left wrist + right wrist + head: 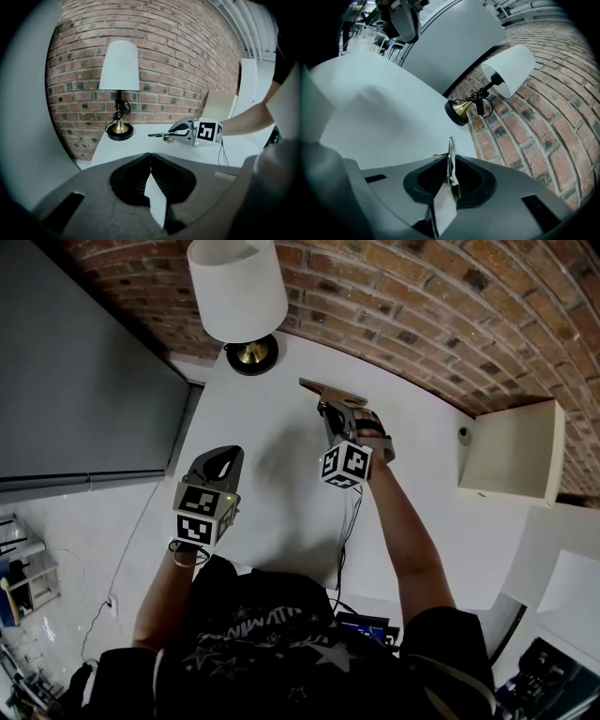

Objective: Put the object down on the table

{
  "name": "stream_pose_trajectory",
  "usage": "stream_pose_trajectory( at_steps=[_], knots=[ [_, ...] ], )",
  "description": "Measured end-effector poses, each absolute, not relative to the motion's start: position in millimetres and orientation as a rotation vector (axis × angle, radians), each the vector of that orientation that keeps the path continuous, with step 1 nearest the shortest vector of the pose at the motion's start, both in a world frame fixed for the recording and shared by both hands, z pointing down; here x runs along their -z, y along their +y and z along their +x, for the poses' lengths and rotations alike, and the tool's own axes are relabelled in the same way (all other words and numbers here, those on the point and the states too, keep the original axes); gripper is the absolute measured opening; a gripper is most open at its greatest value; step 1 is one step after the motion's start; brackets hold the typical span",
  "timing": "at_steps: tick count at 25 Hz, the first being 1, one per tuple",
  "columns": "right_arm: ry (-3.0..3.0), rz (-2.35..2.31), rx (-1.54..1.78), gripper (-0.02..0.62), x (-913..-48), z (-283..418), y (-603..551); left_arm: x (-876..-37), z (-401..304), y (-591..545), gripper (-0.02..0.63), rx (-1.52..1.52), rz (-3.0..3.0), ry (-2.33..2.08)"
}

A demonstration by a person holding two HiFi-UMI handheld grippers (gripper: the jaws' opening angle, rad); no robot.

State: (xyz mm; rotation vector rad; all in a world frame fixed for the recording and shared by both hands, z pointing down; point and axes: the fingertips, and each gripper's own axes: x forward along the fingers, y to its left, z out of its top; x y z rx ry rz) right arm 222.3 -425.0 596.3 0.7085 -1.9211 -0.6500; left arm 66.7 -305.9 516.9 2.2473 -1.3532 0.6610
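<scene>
Two claws hover over a white tabletop [272,493]. Nearest, the left claw [226,455] is closed, empty. Farther out, the right claw [339,410] pinches a thin metal tool [333,392] low over the tabletop. Beyond, a lamp [237,287] stands against a brick wall [422,296].

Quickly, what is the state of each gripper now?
Left gripper: jaws shut, empty.
Right gripper: shut on the thin metal object.

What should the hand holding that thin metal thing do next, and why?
Probably lower the right gripper slightly toward the white table before letting go: its jaws are clamped on the thin metal object, which looks just above the surface.
</scene>
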Motion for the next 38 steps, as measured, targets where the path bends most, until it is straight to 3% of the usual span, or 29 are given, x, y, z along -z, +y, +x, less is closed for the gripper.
stream_pose_trajectory(
  at_steps=[6,15,25,32,38],
  knots=[
    [-1.915,0.761,0.621,0.094,-581.3,225.5,-413.4,-509.2,65.6,-297.7,0.02,-0.631,2.276,-1.347],
    [-1.867,0.958,0.538,0.097,-539.5,230.6,-364.8,-488.8,51.6,-274.0,0.02,-0.567,2.372,-1.266],
    [-1.795,1.304,0.321,0.06,-490.5,230.7,-288.1,-466.1,34.6,-246.0,0.02,-0.528,2.525,-1.089],
    [-1.72,1.438,0.266,0.008,-477.4,207.0,-229.0,-459.9,21.0,-216.4,0.02,-0.505,2.635,-0.945],
    [-1.676,1.538,0.2,0.003,-470.0,177.3,-175.2,-458.8,-5.1,-177.5,0.02,-0.485,2.709,-0.839]
  ],
)
